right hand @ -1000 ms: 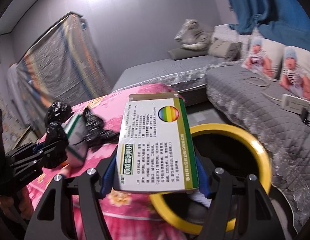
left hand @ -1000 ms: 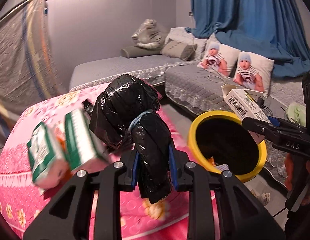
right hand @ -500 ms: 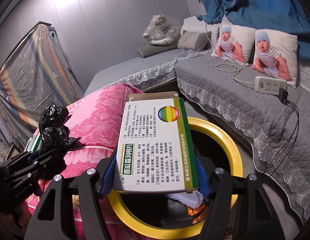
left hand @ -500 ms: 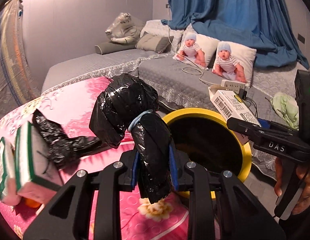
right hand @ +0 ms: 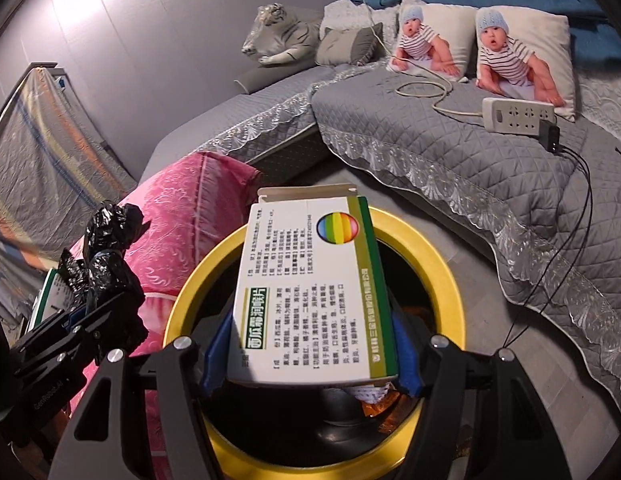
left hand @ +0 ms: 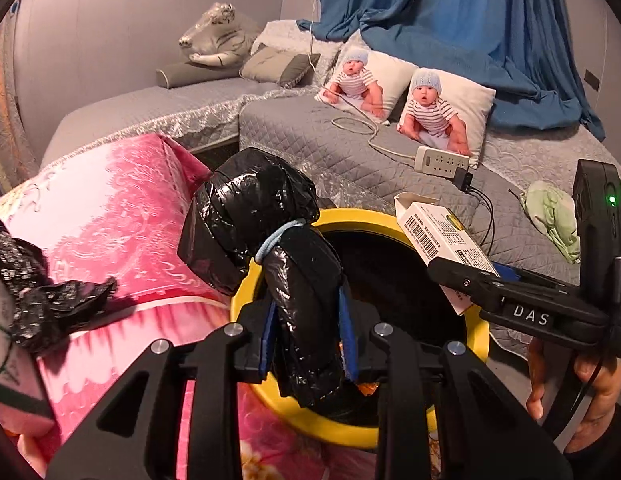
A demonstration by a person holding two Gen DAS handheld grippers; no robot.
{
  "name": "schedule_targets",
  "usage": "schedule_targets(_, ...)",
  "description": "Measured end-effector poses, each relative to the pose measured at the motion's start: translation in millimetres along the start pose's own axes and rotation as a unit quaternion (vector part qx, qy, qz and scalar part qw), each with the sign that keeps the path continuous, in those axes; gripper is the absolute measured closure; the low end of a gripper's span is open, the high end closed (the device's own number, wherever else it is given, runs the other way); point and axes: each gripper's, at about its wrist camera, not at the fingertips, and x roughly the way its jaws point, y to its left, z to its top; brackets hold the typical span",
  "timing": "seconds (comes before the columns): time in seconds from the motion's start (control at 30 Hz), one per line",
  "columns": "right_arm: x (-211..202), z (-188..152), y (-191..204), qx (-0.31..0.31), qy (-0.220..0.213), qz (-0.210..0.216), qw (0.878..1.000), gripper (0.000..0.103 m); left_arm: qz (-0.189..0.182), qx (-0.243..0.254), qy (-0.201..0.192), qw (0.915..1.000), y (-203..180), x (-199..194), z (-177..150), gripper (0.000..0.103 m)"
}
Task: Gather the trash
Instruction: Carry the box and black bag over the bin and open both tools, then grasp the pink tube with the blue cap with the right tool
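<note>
Both loads poised over the yellow bin [right hand: 442, 264]

Left gripper [left hand: 306, 332] clamps the black bag bundle [left hand: 270, 248] above the bin's near rim; right gripper [right hand: 310, 352] pinches the medicine box [right hand: 310, 292] over its mouth. Centre each, then release.

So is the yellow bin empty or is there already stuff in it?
Not empty. Inside the yellow bin, orange and white scraps lie at the bottom, seen below the medicine box.

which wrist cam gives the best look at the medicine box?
Right wrist. The medicine box fills the centre, printed face fully visible, clamped in the right gripper over the yellow bin. The left wrist view shows the medicine box only small and side-on, its barcode side facing the camera.
</note>
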Motion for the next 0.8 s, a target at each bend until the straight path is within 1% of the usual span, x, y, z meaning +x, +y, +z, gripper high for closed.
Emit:
schedule_targets(0.03, 1.0, 0.2, -1.4, 0.002, 0.000, -0.001, 1.000, 0.040, -0.001, -0.002, 0.001, 1.0000, 0.2, 1.2, -0.4, 0.077)
schedule_targets(0.07, 1.2, 0.2, -2.7, 0.003, 0.000, -0.001, 1.000, 0.040, -0.003, -0.002, 0.003, 1.0000, -0.9, 3.4, 0.0, 0.071)
schedule_targets(0.1, 1.0, 0.5, -4.5, 0.008, -0.001, 0.001, 1.000, 0.039, 0.001, -0.001, 0.001, 1.0000, -1.6, 2.9, -0.8, 0.052)
schedule_targets(0.17, -0.4, 1.9, -7.1, 0.014, -0.003, -0.005, 1.000, 0.039, 0.010, -0.001, -0.012, 0.9999, -2.3, -1.8, -1.1, 0.026)
schedule_targets(0.23, -4.1, 3.4, -11.2, 0.021, -0.011, -0.013, 1.000, 0.039, 0.012, -0.005, -0.017, 0.9998, -0.2, -7.1, 0.1, 0.025)
schedule_targets(0.3, -9.2, 4.4, -17.2, 0.033, -0.021, -0.015, 0.999, 0.039, 0.013, -0.019, -0.022, 0.9995, 7.8, -14.5, 0.5, 0.020)
schedule_targets(0.4, -17.8, 5.8, -19.6, 0.031, -0.033, -0.021, 0.999, 0.039, 0.019, -0.037, -0.029, 0.9987, 21.2, -26.3, 1.1, 0.019)
schedule_targets(0.53, -27.2, 5.0, -16.1, 0.027, -0.041, -0.012, 0.999, 0.039, 0.038, -0.056, -0.043, 0.9967, 35.5, -46.4, 3.5, 0.017)
schedule_targets(0.57, -29.5, 4.6, -12.6, 0.022, -0.044, -0.006, 0.999, 0.039, 0.049, -0.061, -0.049, 0.9957, 40.0, -54.8, 3.8, 0.016)
schedule_targets(0.63, -34.0, 3.4, -2.7, 0.010, -0.049, 0.010, 0.999, 0.039, 0.055, -0.071, -0.059, 0.9942, 48.1, -70.3, 3.5, 0.015)
schedule_targets(0.7, -38.6, -0.4, 14.7, -0.016, -0.053, 0.032, 0.998, 0.039, 0.066, -0.083, -0.072, 0.9918, 60.5, -91.6, 1.3, 0.012)
schedule_targets(0.73, -40.0, -2.9, 24.1, -0.030, -0.053, 0.042, 0.997, 0.039, 0.082, -0.092, -0.075, 0.9896, 68.6, -104.0, -0.2, 0.012)
schedule_targets(0.8, -42.6, -10.6, 52.2, -0.069, -0.047, 0.084, 0.993, 0.039, 0.094, -0.102, -0.082, 0.9869, 82.1, -123.3, -3.3, 0.011)
